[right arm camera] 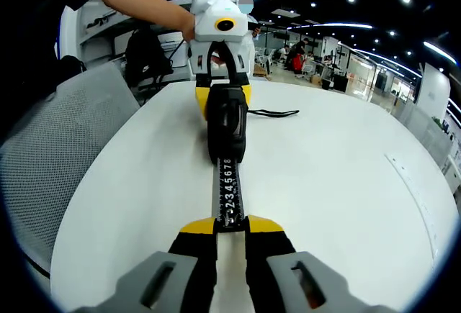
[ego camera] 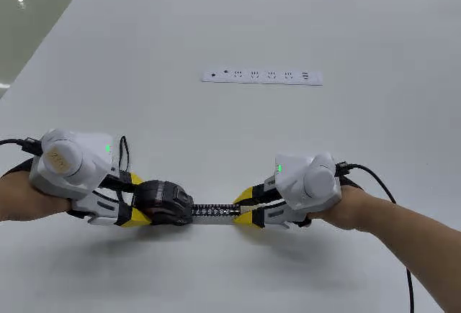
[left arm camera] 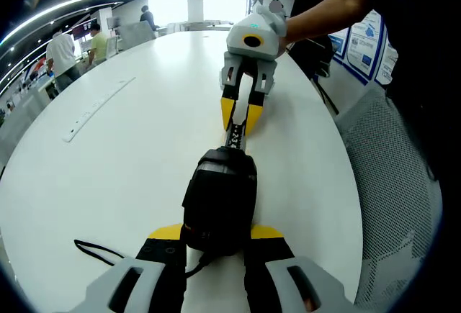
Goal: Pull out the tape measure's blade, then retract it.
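Left jaws: the left gripper (left arm camera: pixel 216 232) clamps the tape measure (left arm camera: pixel 220 201) by its flat sides, with the case seated between the yellow tips.
Right jaws: the right gripper (right arm camera: pixel 230 224) is drawn in tight on the free end of the blade (right arm camera: pixel 229 194).
Blade: out a short way, running straight from the case mouth to the right jaws, low over the table (ego camera: pixel 216 25).
Right gripper view: shows pale numerals 2 to 8 on the dark blade, and a thin black cable (right arm camera: pixel 274 114) beside the left jaws.
Head view: shows a flat white power strip (ego camera: pixel 261 76), well beyond both pairs of jaws.
Left gripper view: shows a grey mesh chair (left arm camera: pixel 389 183) off the table edge.
Materials: the case is black and rounded, and the table is white and smooth.
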The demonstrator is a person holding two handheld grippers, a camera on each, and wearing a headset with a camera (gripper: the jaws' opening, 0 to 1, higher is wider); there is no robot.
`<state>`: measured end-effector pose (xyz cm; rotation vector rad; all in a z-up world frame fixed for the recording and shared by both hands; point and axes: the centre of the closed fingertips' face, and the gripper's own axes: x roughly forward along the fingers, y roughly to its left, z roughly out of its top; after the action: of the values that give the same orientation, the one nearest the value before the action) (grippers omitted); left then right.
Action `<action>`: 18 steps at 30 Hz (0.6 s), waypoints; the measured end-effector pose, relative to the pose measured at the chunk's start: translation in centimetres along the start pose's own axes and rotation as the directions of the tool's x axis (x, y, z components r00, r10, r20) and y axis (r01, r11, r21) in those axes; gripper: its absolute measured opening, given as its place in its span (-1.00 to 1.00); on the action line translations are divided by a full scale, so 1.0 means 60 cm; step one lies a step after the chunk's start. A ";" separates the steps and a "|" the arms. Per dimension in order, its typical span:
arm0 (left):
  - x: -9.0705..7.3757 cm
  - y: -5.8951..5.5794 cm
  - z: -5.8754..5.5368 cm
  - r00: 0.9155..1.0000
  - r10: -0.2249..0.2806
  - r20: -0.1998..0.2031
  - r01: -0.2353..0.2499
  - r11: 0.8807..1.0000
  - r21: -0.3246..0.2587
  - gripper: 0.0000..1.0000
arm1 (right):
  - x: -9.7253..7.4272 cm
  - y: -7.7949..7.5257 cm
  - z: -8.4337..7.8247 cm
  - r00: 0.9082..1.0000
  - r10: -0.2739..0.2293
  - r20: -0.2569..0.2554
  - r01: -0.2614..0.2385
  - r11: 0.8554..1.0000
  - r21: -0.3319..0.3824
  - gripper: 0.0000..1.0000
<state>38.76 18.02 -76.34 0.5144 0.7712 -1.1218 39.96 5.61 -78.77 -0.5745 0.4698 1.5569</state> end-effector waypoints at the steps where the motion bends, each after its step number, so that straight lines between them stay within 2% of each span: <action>1: 0.000 0.000 0.000 1.000 0.000 0.000 0.000 1.000 0.000 -0.45 | -0.002 0.000 -0.002 1.000 0.000 -0.001 0.000 1.000 0.001 -0.75; 18: 0.002 -0.002 0.000 1.000 -0.001 0.001 0.001 1.000 -0.003 -0.45 | -0.045 -0.002 -0.043 1.000 -0.004 -0.021 0.005 1.000 0.028 -0.75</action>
<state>38.67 17.90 -76.46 0.5112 0.7724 -1.1213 40.32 1.89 -79.11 -0.5701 0.5052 1.5392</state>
